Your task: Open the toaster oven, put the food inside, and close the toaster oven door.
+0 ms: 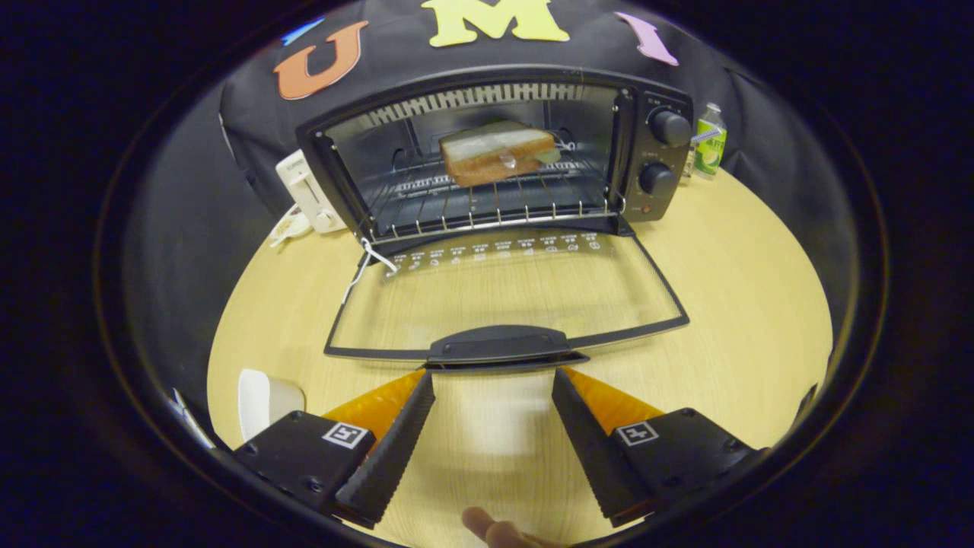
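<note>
A round wooden table (730, 304) is taking up most of the space, pale and light-grained, with soft light shining off its top. Black cloth (190, 228) is hanging behind it as the wall, creased and draped down to the table's far edge. A white toaster (308, 190) is standing against the cloth at the back, and a green-labelled bottle (709, 141) is sitting at the opposite back corner.

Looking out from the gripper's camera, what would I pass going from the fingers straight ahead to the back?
Open gripper → black door handle → lowered glass oven door → wire rack → toasted sandwich.
</note>
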The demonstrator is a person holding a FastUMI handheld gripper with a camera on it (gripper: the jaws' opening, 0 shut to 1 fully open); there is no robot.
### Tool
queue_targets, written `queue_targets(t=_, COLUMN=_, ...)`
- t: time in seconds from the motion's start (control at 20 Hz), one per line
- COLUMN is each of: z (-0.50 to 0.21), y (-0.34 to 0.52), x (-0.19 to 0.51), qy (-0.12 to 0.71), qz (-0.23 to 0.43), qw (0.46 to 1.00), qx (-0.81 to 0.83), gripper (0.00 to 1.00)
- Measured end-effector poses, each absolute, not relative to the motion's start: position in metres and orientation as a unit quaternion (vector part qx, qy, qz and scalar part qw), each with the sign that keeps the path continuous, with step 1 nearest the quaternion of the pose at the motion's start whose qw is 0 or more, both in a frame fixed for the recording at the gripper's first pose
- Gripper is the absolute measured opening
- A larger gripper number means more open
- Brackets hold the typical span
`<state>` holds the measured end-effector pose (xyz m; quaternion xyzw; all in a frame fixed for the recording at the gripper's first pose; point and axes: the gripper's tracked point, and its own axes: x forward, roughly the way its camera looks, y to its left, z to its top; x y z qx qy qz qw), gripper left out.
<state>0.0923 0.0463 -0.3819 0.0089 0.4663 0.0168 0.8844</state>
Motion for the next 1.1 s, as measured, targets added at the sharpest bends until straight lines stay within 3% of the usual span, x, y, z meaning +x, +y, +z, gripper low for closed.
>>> queue_targets(t=0.8, z=-0.351, y=0.05, x=0.088, qy=0.417, qz=0.022, qw=0.909, qx=-0.003, gripper=1.0)
queue_targets(t=1.1, z=-0.305, y=0.052, x=0.115, qy=0.302, qz=0.007, qw=0.952, qx=-0.04, gripper=1.0)
